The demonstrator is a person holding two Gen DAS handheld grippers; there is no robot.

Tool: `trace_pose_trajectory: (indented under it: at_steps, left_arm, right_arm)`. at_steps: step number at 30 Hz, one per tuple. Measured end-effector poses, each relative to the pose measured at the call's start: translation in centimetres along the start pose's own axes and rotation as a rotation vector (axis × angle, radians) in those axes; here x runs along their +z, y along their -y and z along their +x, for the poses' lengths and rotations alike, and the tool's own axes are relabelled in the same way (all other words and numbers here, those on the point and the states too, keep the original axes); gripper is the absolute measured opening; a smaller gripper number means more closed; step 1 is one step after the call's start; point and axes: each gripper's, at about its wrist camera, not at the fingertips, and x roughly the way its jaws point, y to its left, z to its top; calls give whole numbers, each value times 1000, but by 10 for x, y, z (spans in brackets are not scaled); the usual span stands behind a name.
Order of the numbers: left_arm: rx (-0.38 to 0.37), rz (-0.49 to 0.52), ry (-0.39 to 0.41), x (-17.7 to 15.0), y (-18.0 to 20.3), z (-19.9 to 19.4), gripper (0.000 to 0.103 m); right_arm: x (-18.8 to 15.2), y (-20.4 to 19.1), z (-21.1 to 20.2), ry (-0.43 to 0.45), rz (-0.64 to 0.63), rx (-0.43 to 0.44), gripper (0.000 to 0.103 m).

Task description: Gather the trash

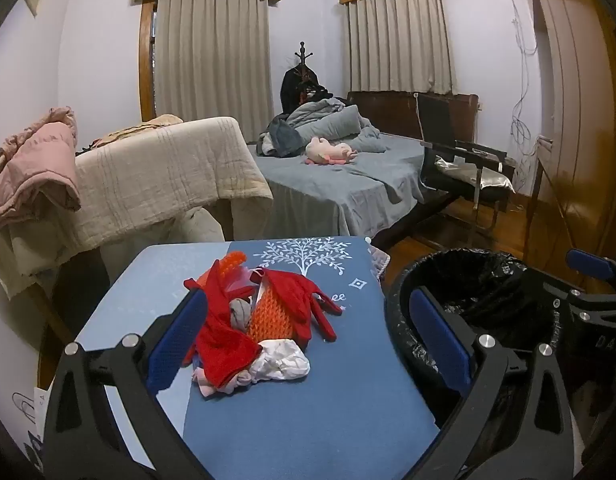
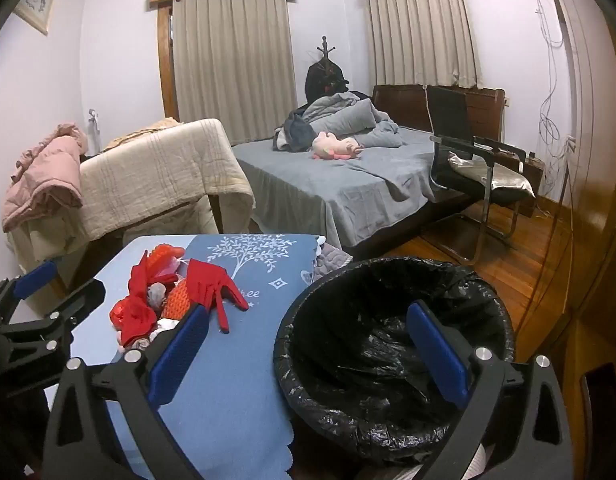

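A heap of trash [image 1: 260, 320] lies on the blue tablecloth [image 1: 308, 420]: red mesh and a red glove [image 2: 212, 284], an orange net [image 1: 268, 316], a grey wad and crumpled white paper [image 1: 280, 364]. My left gripper [image 1: 309, 338] stands open around the near side of the heap, its left pad against the red mesh and its right pad over the bin's rim. A bin lined with a black bag [image 2: 347, 372] stands right of the table. My right gripper [image 2: 308, 348] is open above the bin, with nothing between its fingers. The bag looks empty.
Behind the table stands furniture draped with a beige blanket [image 1: 160, 172] and a pink jacket [image 1: 32, 168]. Farther back are a grey bed [image 1: 339, 184] with a pink plush toy [image 1: 331, 152], a black chair [image 1: 459, 168] and a wooden wardrobe [image 1: 579, 120] at the right.
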Motion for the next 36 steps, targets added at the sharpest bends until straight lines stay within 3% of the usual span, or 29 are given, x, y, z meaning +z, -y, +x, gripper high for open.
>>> trace_pose_trajectory:
  at_steps: [36]
  left_arm:
    - [-5,-10,2,0,0,0,98]
  right_arm:
    - [0,-4,3,-7,-7,-4,97]
